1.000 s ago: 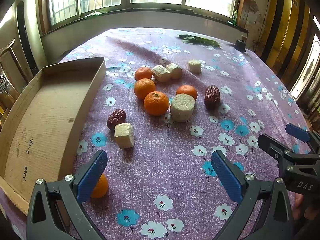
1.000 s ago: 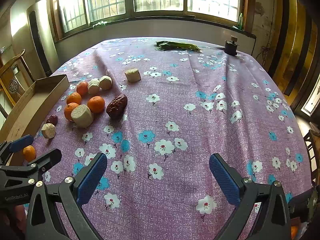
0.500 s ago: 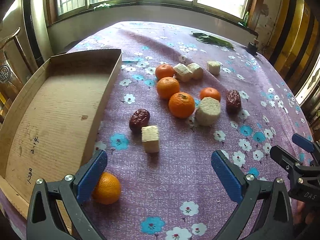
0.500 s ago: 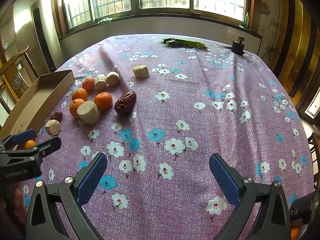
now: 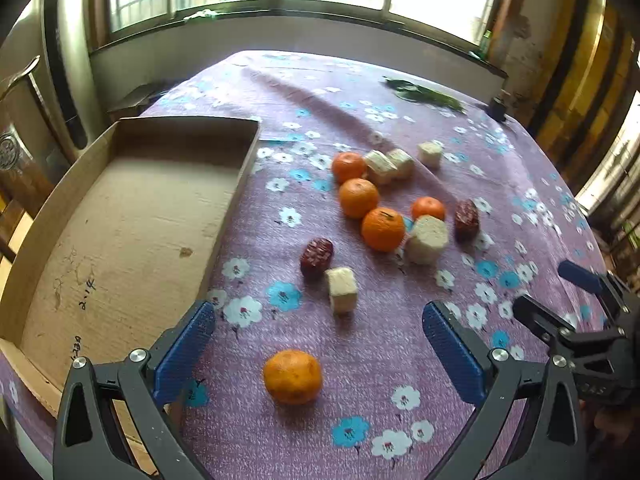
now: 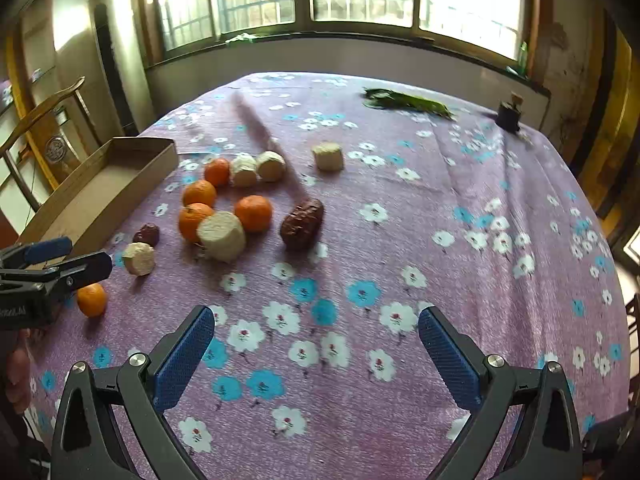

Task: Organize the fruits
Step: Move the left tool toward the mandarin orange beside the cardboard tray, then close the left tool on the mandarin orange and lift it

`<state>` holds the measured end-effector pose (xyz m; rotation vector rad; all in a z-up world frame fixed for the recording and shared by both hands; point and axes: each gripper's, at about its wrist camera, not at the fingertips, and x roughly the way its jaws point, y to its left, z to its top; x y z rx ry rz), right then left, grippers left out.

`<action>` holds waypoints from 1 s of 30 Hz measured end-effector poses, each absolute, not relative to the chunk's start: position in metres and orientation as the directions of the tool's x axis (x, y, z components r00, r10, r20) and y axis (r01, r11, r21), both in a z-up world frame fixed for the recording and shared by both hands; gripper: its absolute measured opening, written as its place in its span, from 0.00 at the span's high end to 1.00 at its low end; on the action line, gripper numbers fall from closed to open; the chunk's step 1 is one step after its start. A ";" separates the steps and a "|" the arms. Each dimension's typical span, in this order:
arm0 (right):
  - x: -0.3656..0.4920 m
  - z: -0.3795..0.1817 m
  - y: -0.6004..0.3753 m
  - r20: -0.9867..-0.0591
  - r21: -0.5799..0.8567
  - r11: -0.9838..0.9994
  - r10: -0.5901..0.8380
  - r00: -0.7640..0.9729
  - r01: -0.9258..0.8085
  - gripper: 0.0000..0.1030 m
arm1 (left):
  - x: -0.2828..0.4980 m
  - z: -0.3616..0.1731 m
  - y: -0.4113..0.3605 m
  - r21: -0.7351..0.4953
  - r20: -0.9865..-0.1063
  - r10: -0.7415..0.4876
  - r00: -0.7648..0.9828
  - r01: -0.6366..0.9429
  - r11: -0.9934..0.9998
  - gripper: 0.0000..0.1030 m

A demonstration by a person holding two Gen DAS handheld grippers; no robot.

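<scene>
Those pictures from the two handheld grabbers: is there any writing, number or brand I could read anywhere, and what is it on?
"2.1F", roughly, handwritten on the floor of the cardboard tray; the last character is unclear.
A second handwritten number near the tray's near edge: too smeared to read.
"DAS", partial white lettering on the right gripper body.
White lettering on the left gripper body: too blurred and cut off to read.

purple tablecloth [image 5: 360,420] is showing off white and blue flowers, round orange mandarin [image 5: 292,377] is glowing bright, wrinkly dark red date [image 5: 316,253] is looking brownish, plain tan cardboard tray [image 5: 120,240], grippers wearing blue ridged pads [image 5: 185,350] on black frames.
</scene>
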<state>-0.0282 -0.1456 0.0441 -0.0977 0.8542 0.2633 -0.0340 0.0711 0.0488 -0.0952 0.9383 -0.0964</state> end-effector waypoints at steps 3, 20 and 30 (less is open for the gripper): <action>-0.029 0.041 -0.142 -0.761 0.018 0.958 0.198 0.617 -0.285 0.00 | -0.039 0.042 0.070 -0.139 -0.815 -0.153 0.559 0.068 0.988 0.00; -0.033 0.042 -0.135 -0.731 0.146 0.918 0.351 0.585 -0.369 0.21 | -0.056 0.014 0.070 -0.021 -0.832 -0.082 0.549 0.116 0.993 0.41; -0.031 0.033 -0.070 -0.766 0.108 0.860 0.391 0.509 -0.498 0.34 | -0.067 0.029 0.087 -0.069 -0.790 -0.126 0.600 0.117 0.991 0.70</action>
